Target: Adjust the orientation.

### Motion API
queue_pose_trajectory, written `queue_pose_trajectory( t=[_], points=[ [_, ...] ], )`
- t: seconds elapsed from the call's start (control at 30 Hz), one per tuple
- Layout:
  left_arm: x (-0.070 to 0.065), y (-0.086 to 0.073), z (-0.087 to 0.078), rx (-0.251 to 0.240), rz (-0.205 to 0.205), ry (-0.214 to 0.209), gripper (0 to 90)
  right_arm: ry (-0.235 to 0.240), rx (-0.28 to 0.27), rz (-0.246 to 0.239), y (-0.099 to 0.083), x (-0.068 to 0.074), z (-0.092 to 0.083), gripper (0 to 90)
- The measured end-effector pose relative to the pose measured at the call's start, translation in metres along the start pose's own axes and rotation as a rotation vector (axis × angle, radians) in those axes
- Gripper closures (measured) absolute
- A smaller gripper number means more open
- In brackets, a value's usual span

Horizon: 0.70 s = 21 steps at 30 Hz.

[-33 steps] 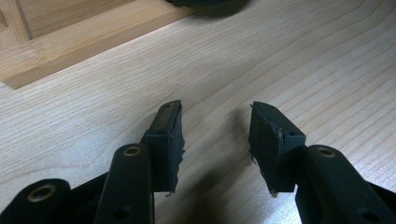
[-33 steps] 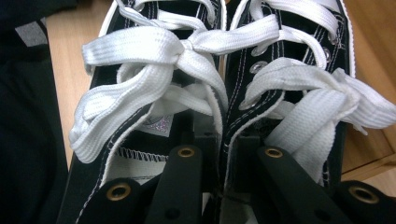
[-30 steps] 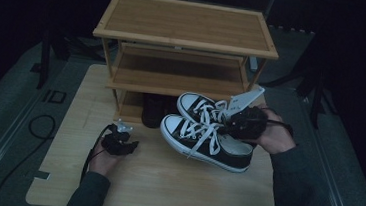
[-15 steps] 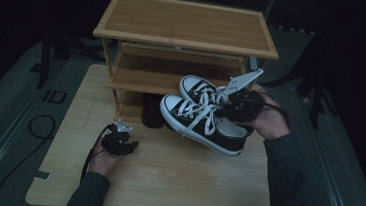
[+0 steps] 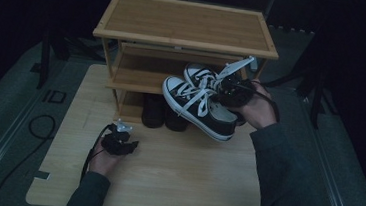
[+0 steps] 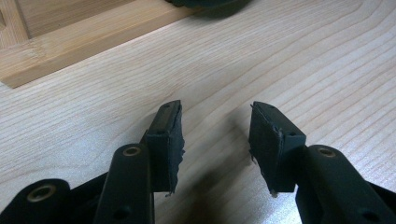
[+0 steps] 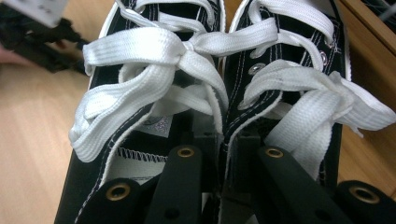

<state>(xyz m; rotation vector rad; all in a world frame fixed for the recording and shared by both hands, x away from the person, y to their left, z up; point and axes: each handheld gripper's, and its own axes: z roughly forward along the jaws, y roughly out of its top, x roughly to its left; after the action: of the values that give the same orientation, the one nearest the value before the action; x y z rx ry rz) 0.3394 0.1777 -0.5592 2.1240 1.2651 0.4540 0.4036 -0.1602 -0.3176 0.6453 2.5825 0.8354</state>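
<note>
My right gripper [image 5: 230, 87] has its fingers [image 7: 187, 182] pinched narrow on the inner collars of the pair of sneakers [image 5: 198, 102], one finger down inside each shoe so the two are clamped side by side. A second ago the pair hung lower, over the middle of the tabletop [image 5: 174, 182]; since then I have carried it up and toward the far edge, and it is now off the wood, toes pointing at the shoe rack [image 5: 185, 23] that stands along the far edge. In the right gripper view the white laces [image 7: 154, 60] lie bunched across both tongues, and the grip looks firm with both collars pressed together between the fingers.

The toes sit about level with the middle shelf [image 5: 138, 74], right at its open front, while a dark pair of shoes [image 5: 162, 112] already takes the bottom level beneath. I judge that the carry is nearly over and the placing comes next: slide the soles in over the shelf's front lip, then let go.

My left gripper [image 5: 120, 142] has not moved; it rests low near the left edge of the tabletop, its fingers [image 6: 166, 140] standing moderately apart with only bare wood between them.
</note>
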Motion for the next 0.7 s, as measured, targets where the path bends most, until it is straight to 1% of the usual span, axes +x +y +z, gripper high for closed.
queue_pose_trajectory(
  t=[0.03,0.1,0.2,0.23,0.37,0.47,0.57,0.6,0.7],
  points=[
    [0.0,0.0,0.0,0.0,0.0,0.0,54.4,0.0,0.0,0.0,0.0,0.0,0.0,84.6],
    [0.0,0.0,0.0,0.0,-0.001,-0.001,54.5,-0.02,-0.007,0.025,0.003,-0.002,0.006,84.6],
    [0.0,0.0,0.0,0.0,0.0,-0.001,54.5,-0.031,-0.015,0.038,0.006,-0.003,0.009,84.5],
    [0.0,0.0,0.0,0.0,0.001,0.0,54.5,-0.038,-0.018,0.052,0.008,-0.004,0.011,84.5],
    [0.0,0.0,0.0,0.0,0.0,0.0,54.4,-0.059,-0.015,0.052,0.013,-0.005,0.015,84.5],
    [0.0,0.0,0.0,0.001,0.001,0.0,54.4,-0.063,-0.009,0.051,0.016,-0.006,0.017,84.5],
    [0.0,0.0,0.0,0.0,0.001,-0.001,54.4,-0.063,-0.014,0.06,0.017,-0.007,0.018,84.5],
    [0.0,0.0,0.0,0.0,0.001,-0.001,54.2,-0.07,-0.022,0.066,0.019,-0.008,0.02,84.5],
    [0.0,0.0,0.0,0.001,0.002,-0.001,54.1,-0.082,-0.02,0.074,0.021,-0.009,0.023,84.5]
  ],
)
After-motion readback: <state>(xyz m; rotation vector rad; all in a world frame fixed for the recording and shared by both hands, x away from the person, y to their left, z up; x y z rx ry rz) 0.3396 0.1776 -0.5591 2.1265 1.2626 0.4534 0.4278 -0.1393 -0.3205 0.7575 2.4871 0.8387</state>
